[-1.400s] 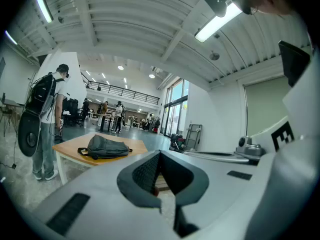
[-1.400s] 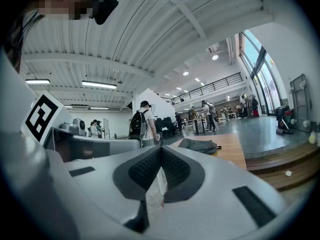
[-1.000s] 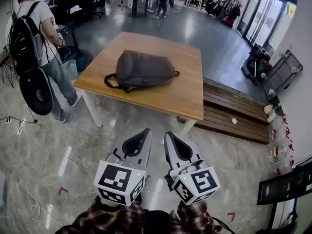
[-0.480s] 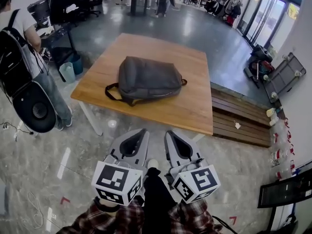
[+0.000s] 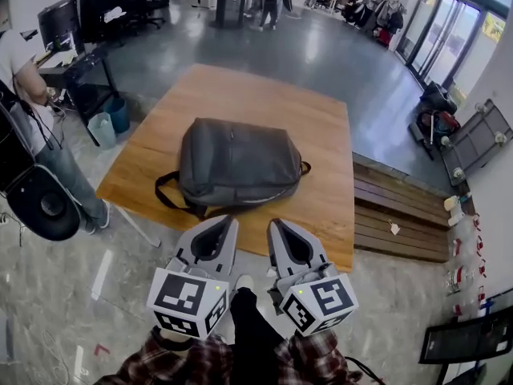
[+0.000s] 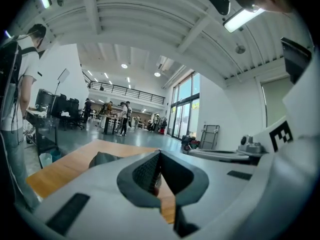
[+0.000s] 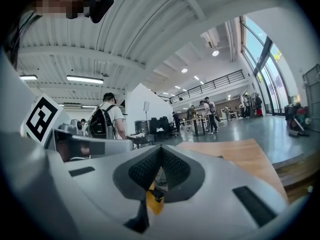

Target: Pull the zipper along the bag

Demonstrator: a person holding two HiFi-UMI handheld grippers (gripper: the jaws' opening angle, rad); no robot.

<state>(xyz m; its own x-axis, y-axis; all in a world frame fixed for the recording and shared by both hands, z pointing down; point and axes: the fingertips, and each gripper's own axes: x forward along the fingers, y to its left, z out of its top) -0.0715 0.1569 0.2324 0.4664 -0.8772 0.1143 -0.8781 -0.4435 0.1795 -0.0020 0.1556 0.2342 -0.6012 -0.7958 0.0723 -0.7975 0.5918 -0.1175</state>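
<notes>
My left tool (image 5: 228, 224) and right tool (image 5: 275, 226) side by side, both pinched closed, holding nothing. Grey backpack (image 5: 237, 165) flat on wooden tabletop (image 5: 268, 95), just beyond my tools, untouched.

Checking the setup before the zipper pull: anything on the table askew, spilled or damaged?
Nothing stands out. The grey backpack lies flat on the wooden table, nothing spilled, one strap loop out toward the near left edge. The left gripper and right gripper are shut, empty, short of the backpack.
</notes>
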